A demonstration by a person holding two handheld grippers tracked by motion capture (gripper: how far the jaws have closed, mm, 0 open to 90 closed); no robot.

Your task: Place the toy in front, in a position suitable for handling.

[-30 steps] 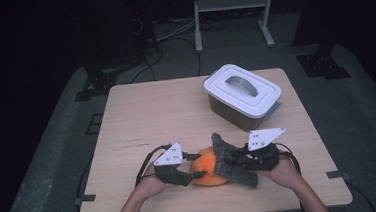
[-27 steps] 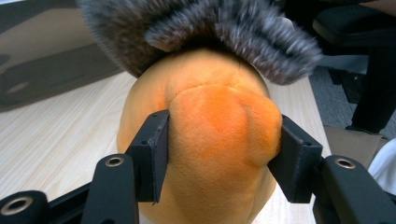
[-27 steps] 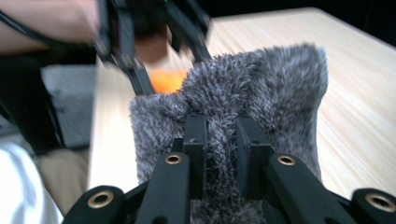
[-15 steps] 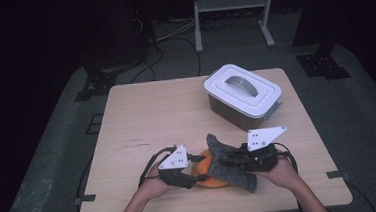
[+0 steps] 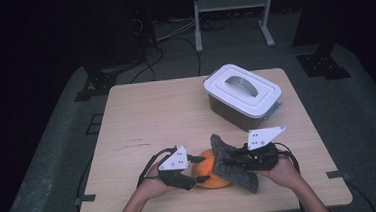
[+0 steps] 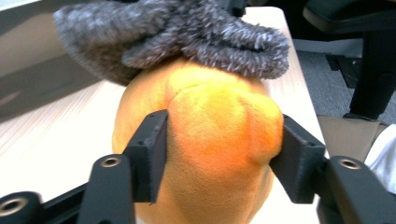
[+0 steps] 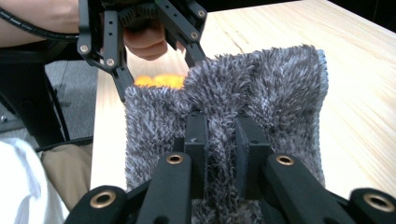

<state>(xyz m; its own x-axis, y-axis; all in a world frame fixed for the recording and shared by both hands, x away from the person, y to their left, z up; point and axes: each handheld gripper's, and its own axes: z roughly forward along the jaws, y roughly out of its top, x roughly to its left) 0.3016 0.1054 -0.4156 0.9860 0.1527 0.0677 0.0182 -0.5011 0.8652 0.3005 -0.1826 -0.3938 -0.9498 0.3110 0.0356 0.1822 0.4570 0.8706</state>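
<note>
High view first: I have both hands low at the near edge of the tabletop (image 5: 141,114), and the orange plush toy (image 5: 211,170) lies right between my two grippers. My left gripper (image 5: 194,168) comes at it from the left, my right gripper (image 5: 228,160) from the right, so they face each other across the toy.

Left gripper view confirms the hold: the jaws are spread wide and press into the toy's flanks, pinching its rounded end (image 6: 219,135) from both sides. The toy's long axis runs away from those jaws, toward the grey fuzzy cloth (image 6: 187,35) draped over its far end.

Right gripper view: jaws nearly together, nipping a fold of the cloth (image 7: 261,93), with a sliver of orange (image 7: 159,80) peeking past the cloth's far edge, and the left gripper's jaws beyond it.

So the cloth sits on the right side of the toy, trailing onto the wood toward my right hand. I judge the right hand is nearer the work: drawing the cloth leftward would cover the toy. White lidded box (image 5: 243,94) stands well apart, behind.
</note>
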